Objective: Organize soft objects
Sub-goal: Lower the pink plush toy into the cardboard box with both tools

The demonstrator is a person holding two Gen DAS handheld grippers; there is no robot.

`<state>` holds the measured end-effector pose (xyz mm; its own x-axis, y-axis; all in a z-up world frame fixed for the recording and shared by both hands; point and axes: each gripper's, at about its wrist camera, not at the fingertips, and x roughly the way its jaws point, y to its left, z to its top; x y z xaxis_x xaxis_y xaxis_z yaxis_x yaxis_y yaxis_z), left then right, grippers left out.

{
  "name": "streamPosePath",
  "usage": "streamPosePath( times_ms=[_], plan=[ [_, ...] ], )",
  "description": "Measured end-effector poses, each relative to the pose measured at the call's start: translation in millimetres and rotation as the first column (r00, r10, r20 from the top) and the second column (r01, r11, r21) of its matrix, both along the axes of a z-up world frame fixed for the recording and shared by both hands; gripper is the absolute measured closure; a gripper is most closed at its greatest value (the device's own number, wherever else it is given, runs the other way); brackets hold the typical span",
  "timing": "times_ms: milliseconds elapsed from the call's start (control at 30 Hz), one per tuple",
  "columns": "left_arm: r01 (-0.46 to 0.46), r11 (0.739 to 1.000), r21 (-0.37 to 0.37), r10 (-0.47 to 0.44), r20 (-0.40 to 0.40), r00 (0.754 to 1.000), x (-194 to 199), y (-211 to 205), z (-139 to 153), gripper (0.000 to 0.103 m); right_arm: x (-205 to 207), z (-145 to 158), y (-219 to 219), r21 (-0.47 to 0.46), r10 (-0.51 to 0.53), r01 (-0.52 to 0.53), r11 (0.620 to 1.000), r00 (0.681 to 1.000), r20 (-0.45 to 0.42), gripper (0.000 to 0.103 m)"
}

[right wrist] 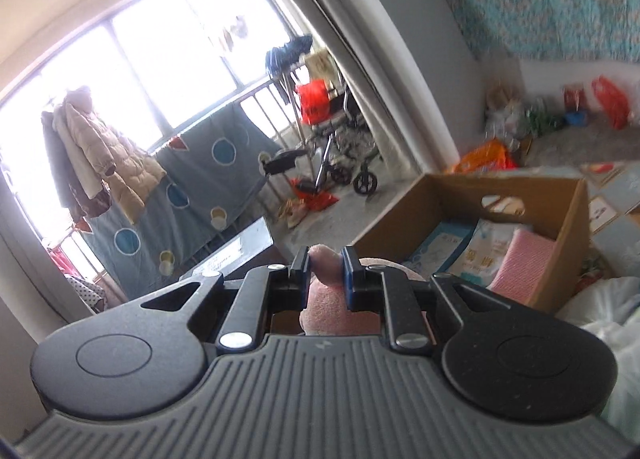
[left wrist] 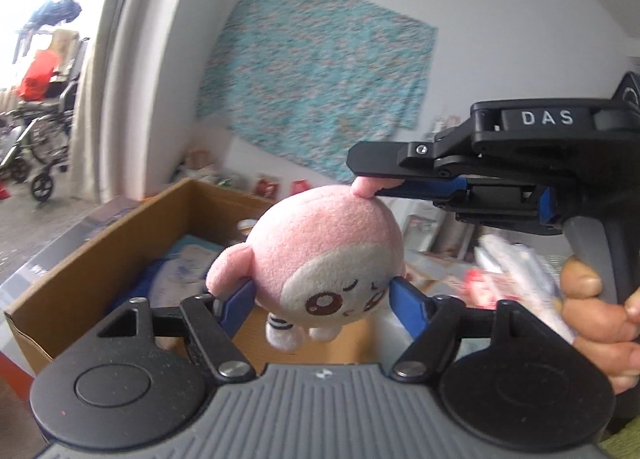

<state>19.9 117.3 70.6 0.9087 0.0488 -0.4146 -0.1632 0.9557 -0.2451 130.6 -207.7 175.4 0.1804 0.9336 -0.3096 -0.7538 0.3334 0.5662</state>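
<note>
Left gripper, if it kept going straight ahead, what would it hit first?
The pink plush is already between the left gripper fingers. Past it, probably the cardboard box, though depth is unclear.

Legible marking: white capitals "DAS" on the black upper body of the right gripper (left wrist: 374, 183), left wrist view. Print on the white packets (right wrist: 486, 251) inside the cardboard box (right wrist: 568, 243) is too blurred to read.

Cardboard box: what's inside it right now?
The cardboard box holds white-and-blue printed packs and a pink cloth against its right wall. The pink plush toy and the near wall hide the rest.
</note>
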Motion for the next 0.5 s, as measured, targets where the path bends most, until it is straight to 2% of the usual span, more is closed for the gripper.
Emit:
streamPosePath(
  times_ms=[133,233,367,500],
  plan=[
    [-0.055,0.999,-0.001,0.054,-0.049,0.997,15.8,25.2,-12.7,0.023,37.1,-30.9,48.4,-0.090,0.033,-0.043,0.995,0.993,-0.110,0.088],
    [-0.082,0.997,-0.003,0.081,-0.076,0.994,13.0,39.7,-21.7,0.022,57.1,-57.7,76.7,-0.181,0.043,-0.074,0.981,0.984,-0.171,0.088],
    [-0.115,0.993,-0.029,0.112,-0.093,0.989,10.6,58.2,-27.4,0.022,79.3,-92.6,110.3,-0.308,0.034,-0.104,0.946,0.974,-0.224,0.088],
    [-0.140,0.989,-0.049,0.135,-0.093,0.986,10.9,71.6,-27.4,0.022,99.3,-105.6,132.0,-0.380,0.006,-0.100,0.920,0.970,-0.242,0.089]
  ],
)
